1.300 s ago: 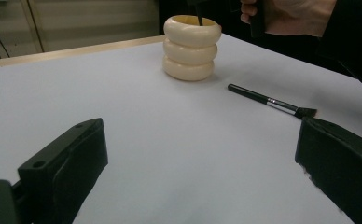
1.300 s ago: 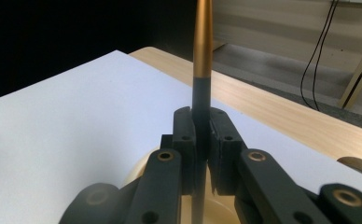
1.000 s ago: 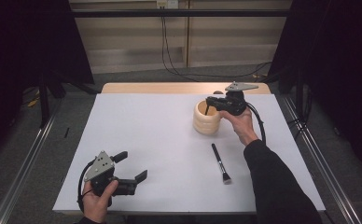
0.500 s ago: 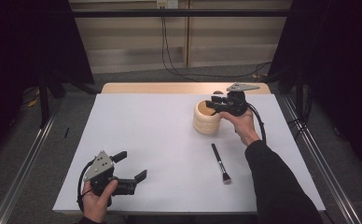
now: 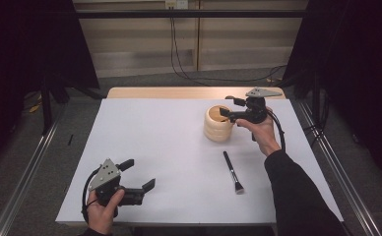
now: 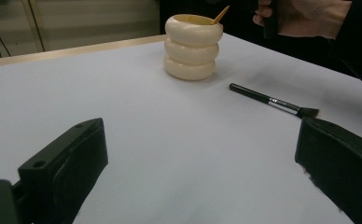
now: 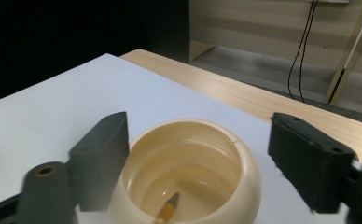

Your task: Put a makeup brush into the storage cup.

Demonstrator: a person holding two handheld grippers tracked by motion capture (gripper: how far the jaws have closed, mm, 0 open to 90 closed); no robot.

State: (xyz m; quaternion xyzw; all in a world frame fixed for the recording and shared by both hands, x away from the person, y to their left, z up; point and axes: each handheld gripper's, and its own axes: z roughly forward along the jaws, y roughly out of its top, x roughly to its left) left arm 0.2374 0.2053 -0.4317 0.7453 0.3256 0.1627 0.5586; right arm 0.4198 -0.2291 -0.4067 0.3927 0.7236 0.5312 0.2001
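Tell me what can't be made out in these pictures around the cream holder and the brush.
- Stick in the cream holder: its upper end is cut off by the bottom edge of the right gripper view.
- Holder's inside: hidden by its wall in the left gripper view.
- Black brush: ferrule lettering too small to read.

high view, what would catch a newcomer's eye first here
The cream ribbed holder at the far right of the white table, with the right gripper over its mouth, jaws just opened and a wooden stick inside. Nearer lies a black makeup brush; the left gripper waits open at the near left.
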